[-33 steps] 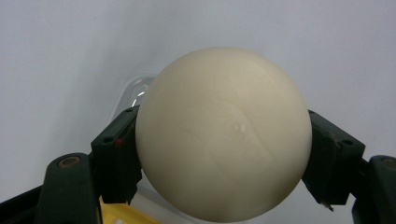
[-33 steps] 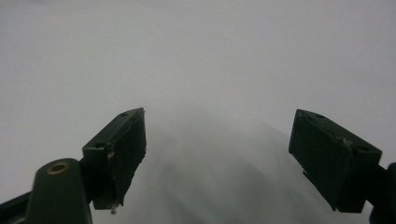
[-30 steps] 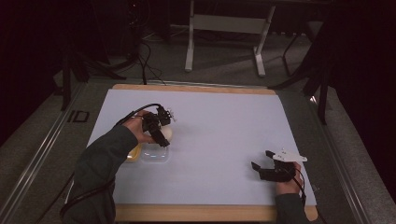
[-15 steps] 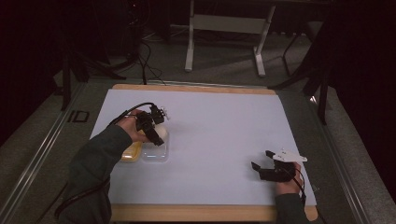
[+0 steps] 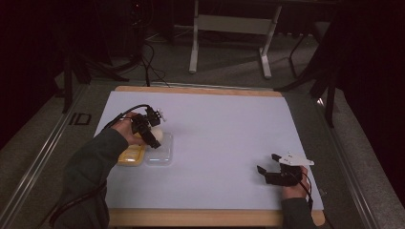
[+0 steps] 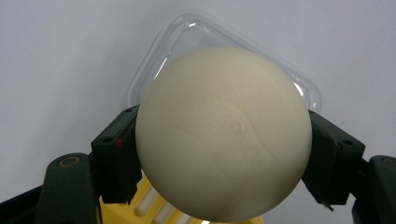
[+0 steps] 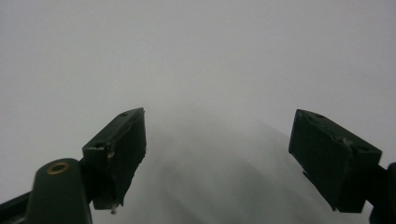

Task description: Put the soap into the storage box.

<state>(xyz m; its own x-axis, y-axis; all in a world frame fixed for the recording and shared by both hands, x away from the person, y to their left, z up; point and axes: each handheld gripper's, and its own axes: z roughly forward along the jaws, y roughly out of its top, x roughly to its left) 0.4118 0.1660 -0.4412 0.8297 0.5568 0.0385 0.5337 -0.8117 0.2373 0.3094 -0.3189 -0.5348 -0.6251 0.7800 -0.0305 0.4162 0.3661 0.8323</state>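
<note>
Cream ball (image 6: 223, 135) between left fingers (image 6: 116, 158)

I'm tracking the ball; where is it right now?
The cream ball sits clamped in the left tool, at the table's left in the high view, above the clear lid beside the yellow tray.

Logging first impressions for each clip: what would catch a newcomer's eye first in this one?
The cream ball stands out, clamped between the jaws of the left gripper above a clear plastic lid and a yellow tray at the left of the white table mat. Near the mat's front right corner, the right gripper rests with its jaws wide apart and nothing between them.
</note>
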